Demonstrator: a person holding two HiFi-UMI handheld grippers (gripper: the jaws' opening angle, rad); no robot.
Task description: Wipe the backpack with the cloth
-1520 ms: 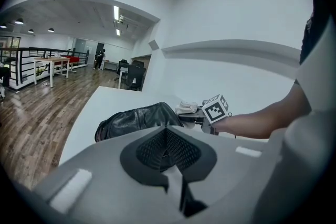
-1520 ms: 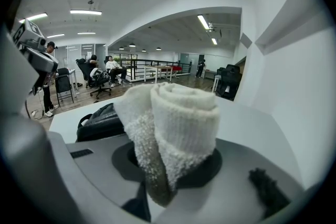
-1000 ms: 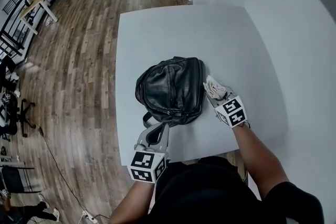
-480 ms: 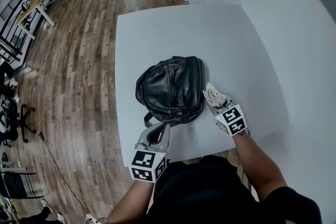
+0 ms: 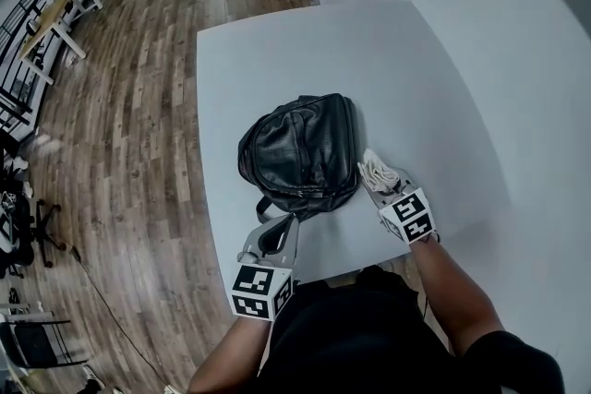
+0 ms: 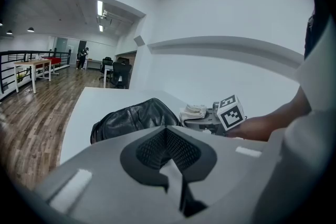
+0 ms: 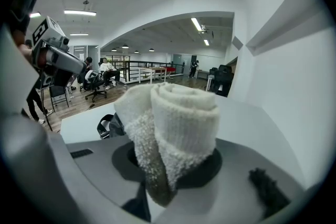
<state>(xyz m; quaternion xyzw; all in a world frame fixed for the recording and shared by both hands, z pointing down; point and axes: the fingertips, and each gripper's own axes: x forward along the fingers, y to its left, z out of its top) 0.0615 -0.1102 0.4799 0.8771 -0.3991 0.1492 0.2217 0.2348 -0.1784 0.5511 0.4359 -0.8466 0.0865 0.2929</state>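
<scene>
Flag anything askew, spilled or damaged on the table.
Nothing stands out. The backpack lies flat and closed on the table; the right gripper holds the rolled cloth just beside it.

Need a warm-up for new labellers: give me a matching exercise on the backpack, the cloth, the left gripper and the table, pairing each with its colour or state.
Things:
1. backpack
2. cloth
3. left gripper
4. table

States:
A. jaws together, nothing between them
B. white, bears the backpack
C. black, lying down
D. rolled up, pinched by the right gripper

Pairs: 1-C, 2-D, 3-A, 4-B
</scene>
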